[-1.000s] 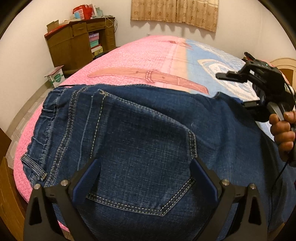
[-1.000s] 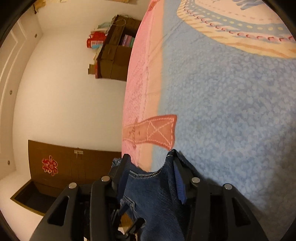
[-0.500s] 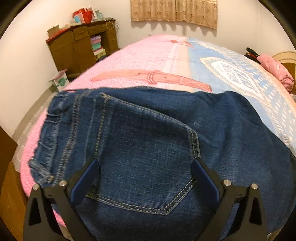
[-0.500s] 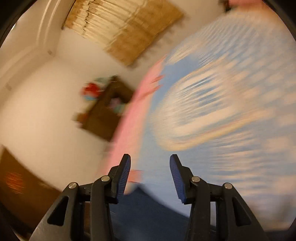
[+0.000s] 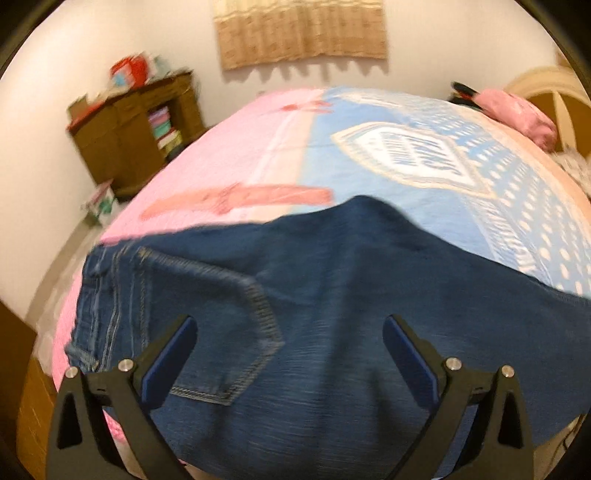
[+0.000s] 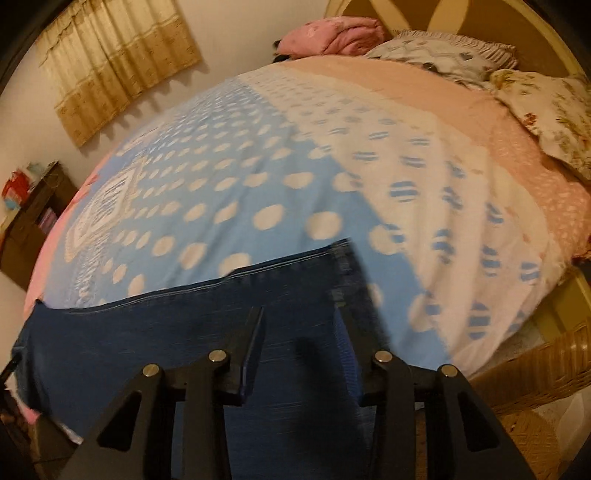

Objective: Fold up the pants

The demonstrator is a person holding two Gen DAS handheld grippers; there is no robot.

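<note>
Ideally the right hand-held gripper (image 6: pixel 299 328) – jaws narrowing, empty, like the wide-apart left hand-held gripper (image 5: pixel 288 343) – nips the jeans (image 5: pixel 332 295) hem squarely

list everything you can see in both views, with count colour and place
jeans: 1, dark blue, flat on near edge of bed
bedspread: 1, pink and blue with white dots, covering bed
pillows: 2, floral, by headboard
pink bundle: 1, far corner of bed
curtain: 1, tan, on far wall
cabinet: 1, brown, left of bed
wicker chair: 1, right of bed
left hand-held gripper: black, blue pads, open over jeans
right hand-held gripper: black, jaws just closing, nothing between, over jeans leg end
</note>
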